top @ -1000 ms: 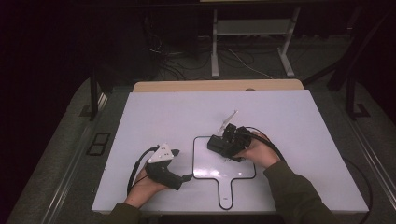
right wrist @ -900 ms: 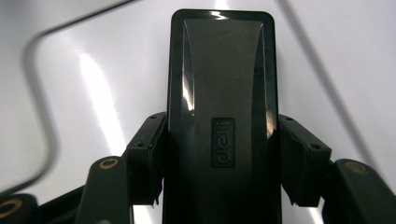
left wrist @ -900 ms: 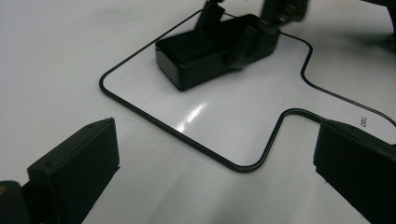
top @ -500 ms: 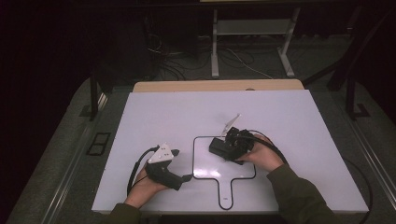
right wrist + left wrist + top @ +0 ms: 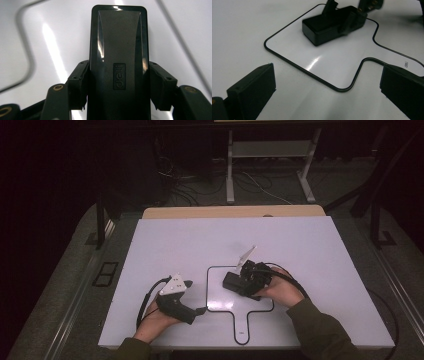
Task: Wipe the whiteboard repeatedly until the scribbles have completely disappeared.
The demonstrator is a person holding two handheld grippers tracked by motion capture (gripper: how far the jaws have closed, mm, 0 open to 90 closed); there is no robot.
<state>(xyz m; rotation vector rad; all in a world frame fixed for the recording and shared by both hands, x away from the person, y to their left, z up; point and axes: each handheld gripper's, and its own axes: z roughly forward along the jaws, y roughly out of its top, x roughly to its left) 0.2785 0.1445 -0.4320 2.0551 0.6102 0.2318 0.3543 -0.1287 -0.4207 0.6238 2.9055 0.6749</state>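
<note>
A black oblong case (image 5: 234, 282) with a "deli" mark lies inside a black outlined paddle shape (image 5: 208, 292) on the white board. My right gripper (image 5: 246, 281) is shut on the case, and its pads (image 5: 80, 80) press both long sides of the case (image 5: 118, 45). In the left gripper view the case (image 5: 329, 25) looks to rest flat on the surface within the outline (image 5: 294, 66). My left gripper (image 5: 199, 310) rests on the board left of the outline. It (image 5: 327, 85) is open, with nothing between its fingers (image 5: 252, 87).
The white board (image 5: 165, 245) sits on a wooden table top (image 5: 230, 212). A grey plate (image 5: 246, 254) sticks up from the right gripper. Cables trail from both grippers. Stand legs (image 5: 230, 165) and floor cables lie beyond the far edge.
My right gripper with the case has shifted slightly toward the near edge, inside the outline. The left gripper has stayed in place.
</note>
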